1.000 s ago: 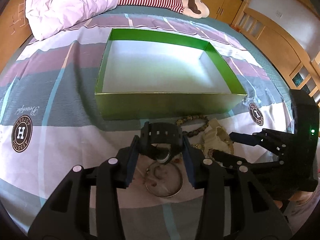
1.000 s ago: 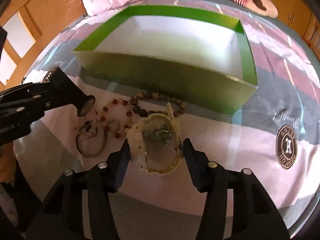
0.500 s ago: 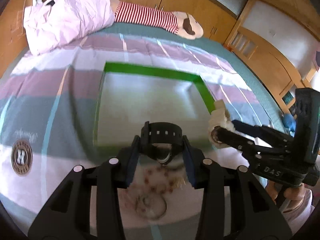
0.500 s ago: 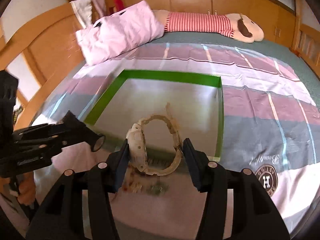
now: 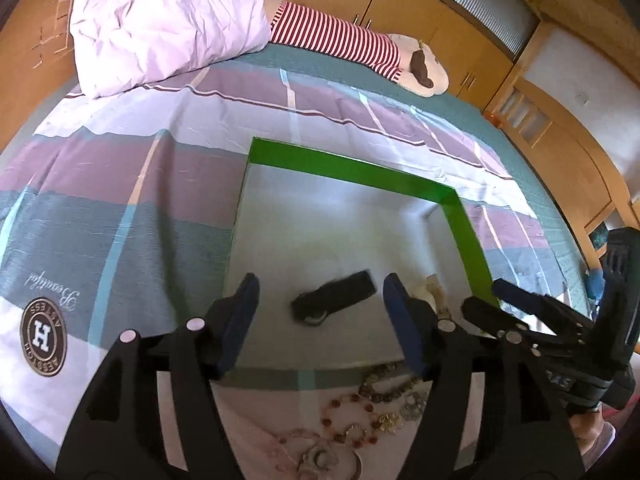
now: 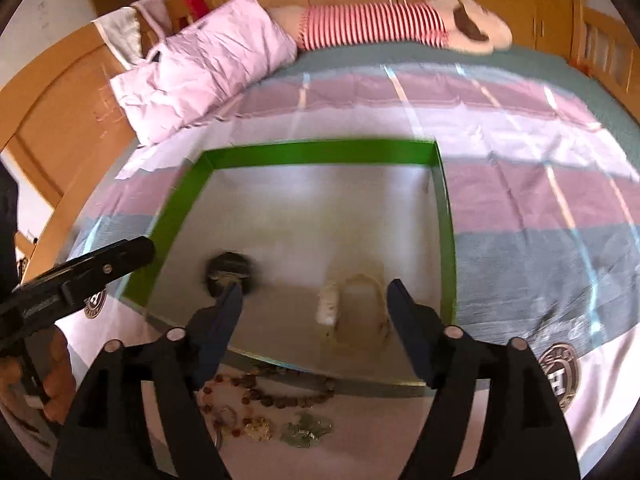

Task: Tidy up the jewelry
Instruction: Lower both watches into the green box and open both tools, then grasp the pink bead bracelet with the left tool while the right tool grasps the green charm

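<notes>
On the bed, atop a striped bedspread in mauve, grey and white, sits a shallow green-walled cardboard box with a pale floor, the evident destination for the jewelry. Two items now lie inside it: a black strapped wristwatch near the front centre of the box floor, and a cream-coloured wristwatch towards the front right, blurred in the right wrist view. The left claw hangs above the black watch with its jaws opening and nothing pressed between them; the watch sits well below the fingers, free on the box floor. The right claw likewise has its jaws opening over the cream watch, with no pad touching it. Both deposits therefore appear complete. Outstanding work remains in front of the box, on the bedspread just outside its near wall: a strand of dark brown beads, a bracelet of reddish beads, a silver metal bangle with a ring-shaped charm, and small gold and greenish metal pieces whose exact type cannot be told. None of these is inside the box. By my assessment, the task is roughly a third done: two of the larger pieces are stowed, several smaller ones await collection. A pink pillow and a striped plush toy at the head of the bed play no part.
</notes>
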